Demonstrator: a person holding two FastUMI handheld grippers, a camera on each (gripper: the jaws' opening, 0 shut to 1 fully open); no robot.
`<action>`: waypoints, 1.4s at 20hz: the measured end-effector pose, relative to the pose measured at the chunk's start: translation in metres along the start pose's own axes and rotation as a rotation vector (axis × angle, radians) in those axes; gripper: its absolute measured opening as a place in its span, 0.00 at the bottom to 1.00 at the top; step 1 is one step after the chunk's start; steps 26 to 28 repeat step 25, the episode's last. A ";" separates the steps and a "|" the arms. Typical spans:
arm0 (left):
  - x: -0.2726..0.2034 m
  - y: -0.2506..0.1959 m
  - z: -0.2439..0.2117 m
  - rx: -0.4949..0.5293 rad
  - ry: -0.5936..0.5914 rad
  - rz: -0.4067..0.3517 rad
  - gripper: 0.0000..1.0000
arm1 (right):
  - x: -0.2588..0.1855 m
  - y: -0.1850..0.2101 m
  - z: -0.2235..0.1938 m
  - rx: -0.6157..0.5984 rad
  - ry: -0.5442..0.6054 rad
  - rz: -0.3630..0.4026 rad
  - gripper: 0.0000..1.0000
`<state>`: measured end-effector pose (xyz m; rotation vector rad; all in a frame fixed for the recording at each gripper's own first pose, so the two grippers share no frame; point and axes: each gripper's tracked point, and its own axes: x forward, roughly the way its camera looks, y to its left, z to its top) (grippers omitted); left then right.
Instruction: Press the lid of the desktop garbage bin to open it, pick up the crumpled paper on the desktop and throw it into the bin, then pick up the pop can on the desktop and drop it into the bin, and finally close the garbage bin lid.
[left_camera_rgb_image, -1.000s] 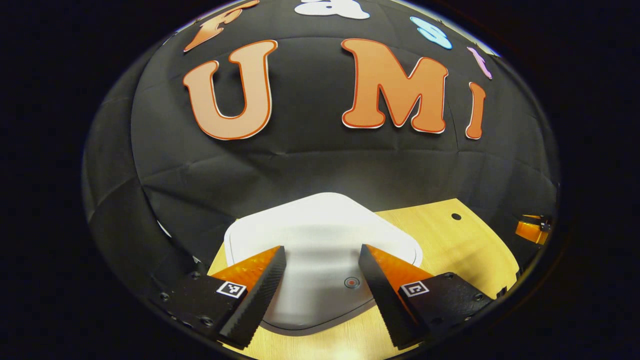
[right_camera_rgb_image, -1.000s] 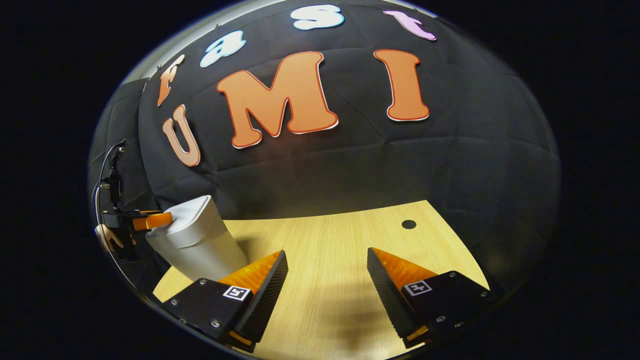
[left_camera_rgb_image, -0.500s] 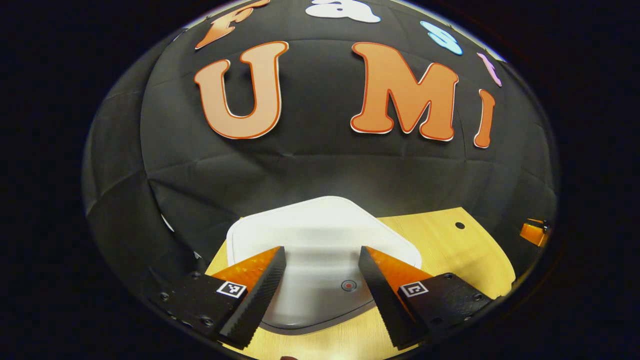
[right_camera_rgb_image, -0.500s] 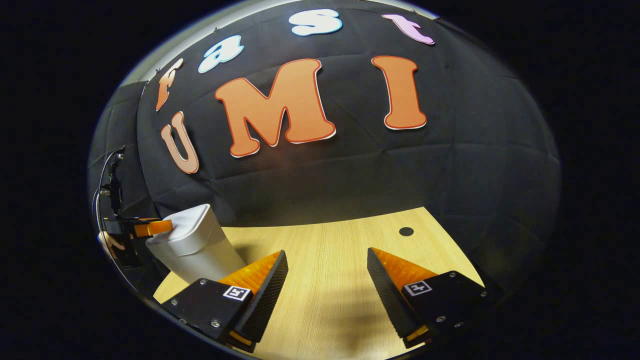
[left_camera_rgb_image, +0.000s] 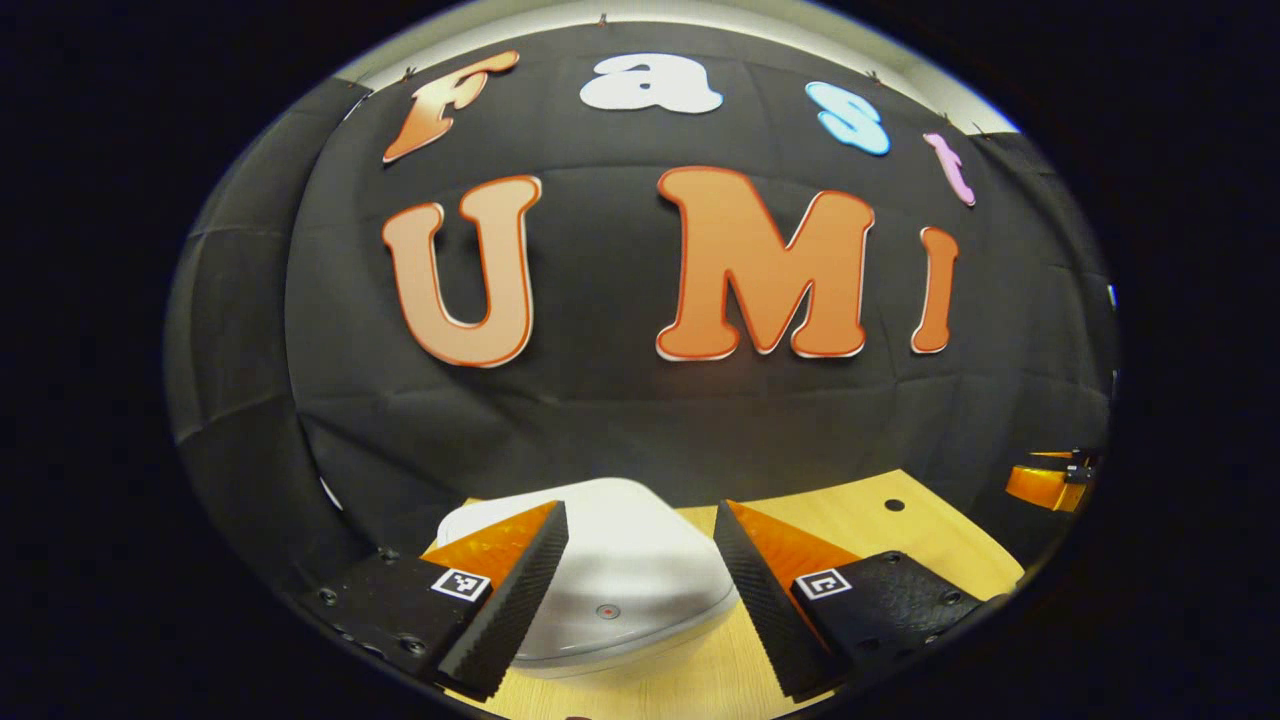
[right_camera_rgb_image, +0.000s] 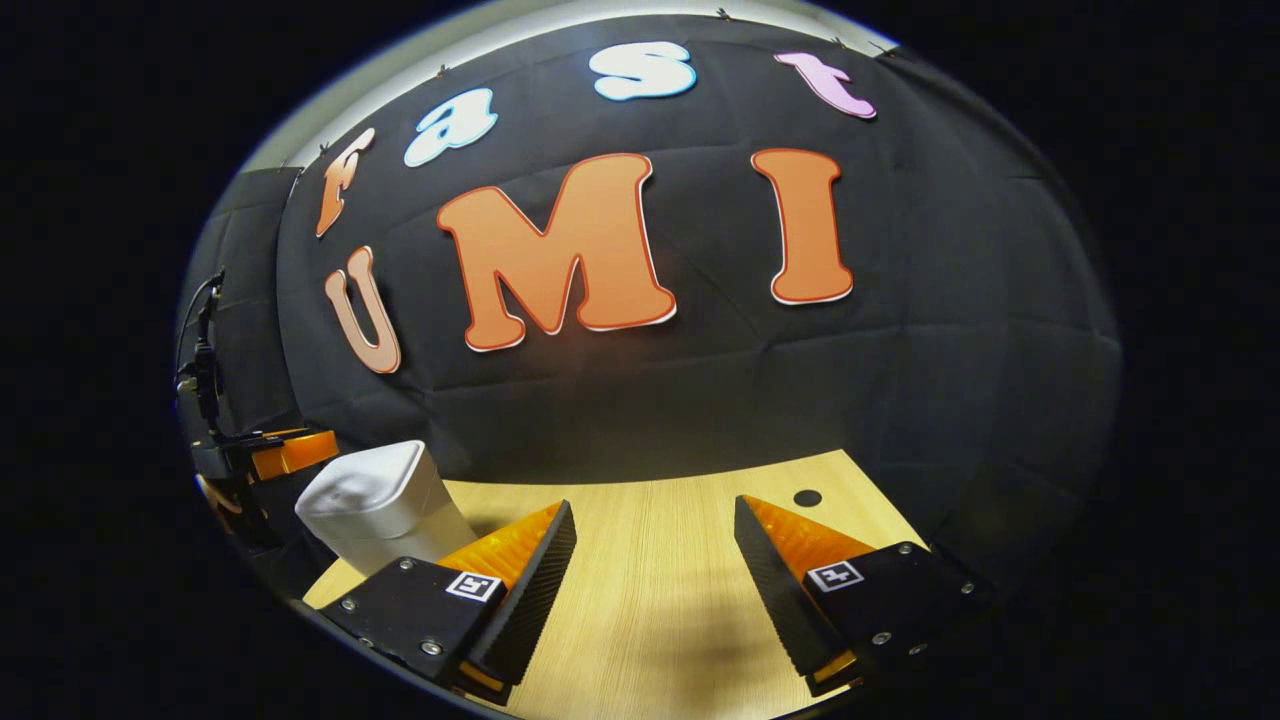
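Observation:
The white desktop bin (left_camera_rgb_image: 610, 580) stands on the wooden desk with its lid down; a small round button (left_camera_rgb_image: 607, 611) marks the lid's near edge. My left gripper (left_camera_rgb_image: 640, 590) is open, hanging above and just in front of the lid, with nothing between its fingers. In the right gripper view the same bin (right_camera_rgb_image: 375, 505) sits at the far left, and the left gripper (right_camera_rgb_image: 280, 452) with a hand holding it hovers beside it. My right gripper (right_camera_rgb_image: 650, 590) is open over bare desk, holding nothing.
The wooden desk (right_camera_rgb_image: 660, 540) runs back to the black cloth wall. A small dark hole (right_camera_rgb_image: 807, 497) lies in the desk near its far right corner. In the left gripper view the right gripper (left_camera_rgb_image: 1045, 482) pokes in at the right edge.
Both grippers have lifted and drawn back; the bin has sunk lower and looks smaller in both views. The lid stays down and both sets of jaws stay apart.

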<state>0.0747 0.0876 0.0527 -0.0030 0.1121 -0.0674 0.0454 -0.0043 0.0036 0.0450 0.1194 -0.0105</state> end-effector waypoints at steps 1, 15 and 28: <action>-0.004 -0.006 0.002 0.018 -0.014 -0.002 0.94 | -0.002 0.000 0.004 -0.006 -0.009 -0.001 0.95; -0.012 -0.072 -0.030 -0.059 0.013 -0.093 0.94 | -0.020 -0.010 0.016 -0.097 -0.082 -0.044 1.00; -0.008 -0.060 -0.037 -0.096 0.024 -0.051 0.94 | -0.007 0.003 0.012 -0.103 -0.068 -0.009 0.95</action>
